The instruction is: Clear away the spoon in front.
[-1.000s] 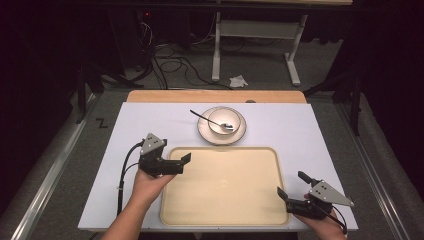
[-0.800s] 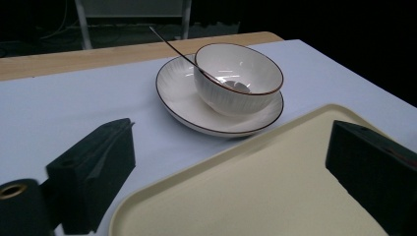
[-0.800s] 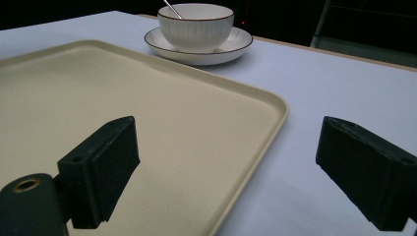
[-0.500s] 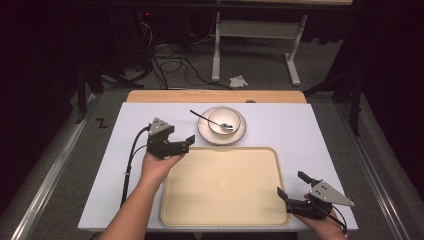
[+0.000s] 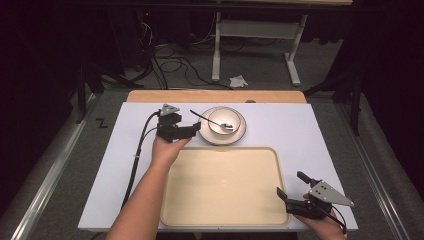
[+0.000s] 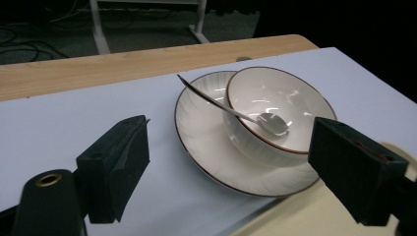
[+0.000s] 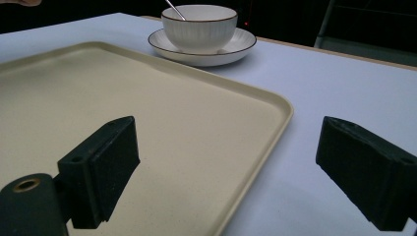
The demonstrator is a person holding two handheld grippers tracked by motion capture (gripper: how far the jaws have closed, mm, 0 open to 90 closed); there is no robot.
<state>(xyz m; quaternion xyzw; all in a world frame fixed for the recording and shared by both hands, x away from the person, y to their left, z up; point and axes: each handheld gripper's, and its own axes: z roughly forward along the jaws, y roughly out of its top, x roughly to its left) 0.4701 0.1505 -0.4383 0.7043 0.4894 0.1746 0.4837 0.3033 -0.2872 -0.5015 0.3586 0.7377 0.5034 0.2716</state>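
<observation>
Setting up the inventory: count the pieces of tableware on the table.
3: a plate behind the tray, a bowl on that plate, a spoon resting in the bowl.

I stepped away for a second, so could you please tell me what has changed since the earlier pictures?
The left gripper, open and empty, moved forward from the cream plastic tray's corner toward the white bowl on its saucer. The right gripper, the tray, bowl and metal spoon stayed put.

tray (image 6: 314, 216) cut by frame edge, spoon (image 7: 174, 10) bowl end hidden
</observation>
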